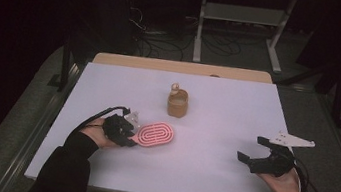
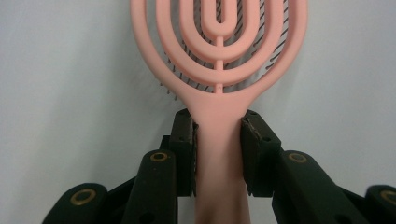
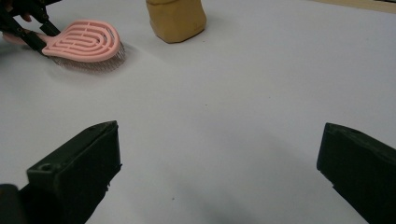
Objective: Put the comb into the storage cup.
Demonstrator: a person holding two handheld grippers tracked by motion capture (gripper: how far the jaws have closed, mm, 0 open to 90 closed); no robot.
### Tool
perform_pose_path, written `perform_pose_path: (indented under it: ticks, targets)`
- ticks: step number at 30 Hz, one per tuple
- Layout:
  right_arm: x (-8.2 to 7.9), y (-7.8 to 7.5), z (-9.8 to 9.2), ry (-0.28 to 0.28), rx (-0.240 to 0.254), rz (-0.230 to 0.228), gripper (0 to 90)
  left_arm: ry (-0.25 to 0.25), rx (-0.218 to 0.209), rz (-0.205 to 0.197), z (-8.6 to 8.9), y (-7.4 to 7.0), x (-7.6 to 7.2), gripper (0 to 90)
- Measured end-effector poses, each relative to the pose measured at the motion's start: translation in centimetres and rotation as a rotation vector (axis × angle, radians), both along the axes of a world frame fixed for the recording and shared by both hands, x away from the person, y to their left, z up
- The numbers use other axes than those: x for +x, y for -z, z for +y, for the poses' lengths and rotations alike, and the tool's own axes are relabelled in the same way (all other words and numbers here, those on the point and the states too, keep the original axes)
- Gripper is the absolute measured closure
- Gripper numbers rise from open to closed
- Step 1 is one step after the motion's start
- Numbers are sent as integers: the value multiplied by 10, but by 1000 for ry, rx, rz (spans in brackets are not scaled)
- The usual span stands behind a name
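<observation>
A pink hairbrush with an oval vented head lies bristles down on the white table, left of centre. My left gripper is shut on its handle, both pads pressing the neck just below the head. From the right gripper view, the hairbrush and the left gripper on it show at the far left. My right gripper rests at the table's right side, jaws wide open, nothing between them. A tan holder with a small pale piece on its rim stands behind the brush.
A bare wooden strip runs along the table's far edge. Beyond it are cables and white desk legs on a dark floor. In the right gripper view the tan holder stands at the top, past a stretch of bare white table.
</observation>
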State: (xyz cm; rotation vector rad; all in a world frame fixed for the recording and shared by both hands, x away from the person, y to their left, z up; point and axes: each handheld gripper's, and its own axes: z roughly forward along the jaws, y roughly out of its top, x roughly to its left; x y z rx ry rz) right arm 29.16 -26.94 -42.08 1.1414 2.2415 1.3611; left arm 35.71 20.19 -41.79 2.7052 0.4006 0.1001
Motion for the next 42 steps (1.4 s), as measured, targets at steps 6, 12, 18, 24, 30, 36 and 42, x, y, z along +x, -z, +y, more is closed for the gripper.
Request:
perform_pose_path:
  ticks: [6,12,18,24,30,36,42]
  targets:
    - [0,0,0,0,-1,1,0,-9,-19,-8,3,-4,0,699]
    - [0,0,0,0,-2,2,0,-16,-58,-13,7,-11,-1,701]
    - [1,1,0,0,-4,4,0,-13,-140,-18,10,-23,-3,701]
    - [0,0,1,-3,-5,2,0,-6,-156,-31,10,-30,-5,701]
    - [-2,-1,3,-2,-5,-2,0,7,-146,-52,7,-35,-7,702]
    - [-2,-4,5,-7,-9,-10,0,13,-162,-105,6,-44,-10,702]
    - [1,-14,13,-27,-19,-20,0,21,-140,-132,0,-55,-10,702]
